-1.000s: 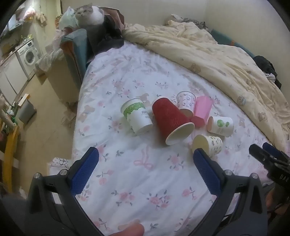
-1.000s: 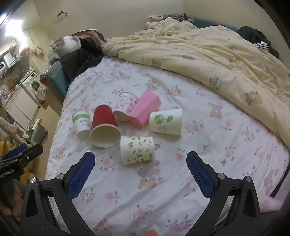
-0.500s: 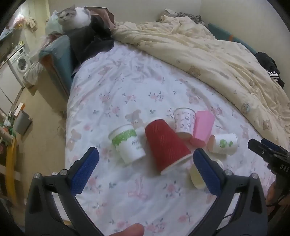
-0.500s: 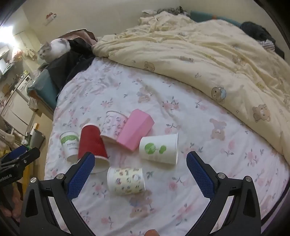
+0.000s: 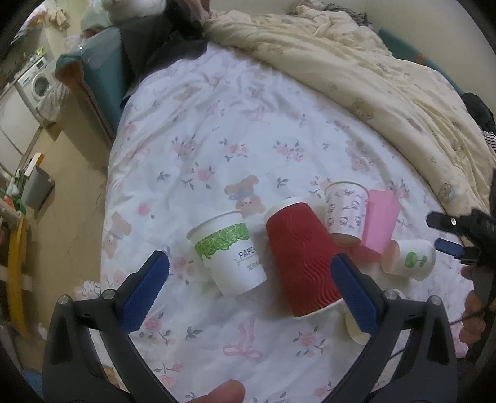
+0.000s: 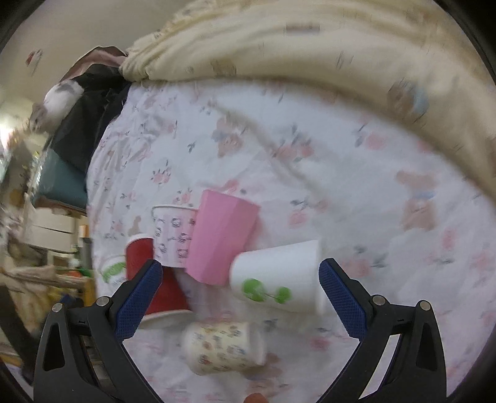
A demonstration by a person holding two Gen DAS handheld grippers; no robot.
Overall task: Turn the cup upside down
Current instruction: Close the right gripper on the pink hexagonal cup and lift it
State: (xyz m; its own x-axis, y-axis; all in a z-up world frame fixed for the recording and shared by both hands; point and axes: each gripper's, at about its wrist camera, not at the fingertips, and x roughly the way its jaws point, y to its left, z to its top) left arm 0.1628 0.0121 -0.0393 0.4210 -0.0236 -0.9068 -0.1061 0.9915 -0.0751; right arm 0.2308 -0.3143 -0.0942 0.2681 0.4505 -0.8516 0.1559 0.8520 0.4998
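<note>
Several paper cups lie on their sides on the floral bed sheet (image 5: 217, 145). In the left wrist view my open left gripper (image 5: 248, 288) frames a white cup with a green band (image 5: 229, 254) and a red ribbed cup (image 5: 303, 257). Behind them lie a white patterned cup (image 5: 345, 210), a pink cup (image 5: 379, 224) and a white cup with green dots (image 5: 409, 260). My right gripper (image 5: 446, 235) shows at the right edge there. In the blurred right wrist view my open right gripper (image 6: 238, 294) is just short of the green-dot cup (image 6: 279, 276), pink cup (image 6: 220, 241) and a flowered cup (image 6: 223, 347).
A cream duvet (image 5: 372, 71) is bunched along the bed's far right. A cat (image 5: 130, 6) sits on dark clothes (image 5: 161, 43) on a teal chair (image 5: 96, 74) at the bed's far left. The bed's left edge drops to the floor with a bin (image 5: 37, 186).
Both grippers have moved forward and down toward the cups, which now look larger. The right wrist view is motion-blurred. The cups have not moved.
</note>
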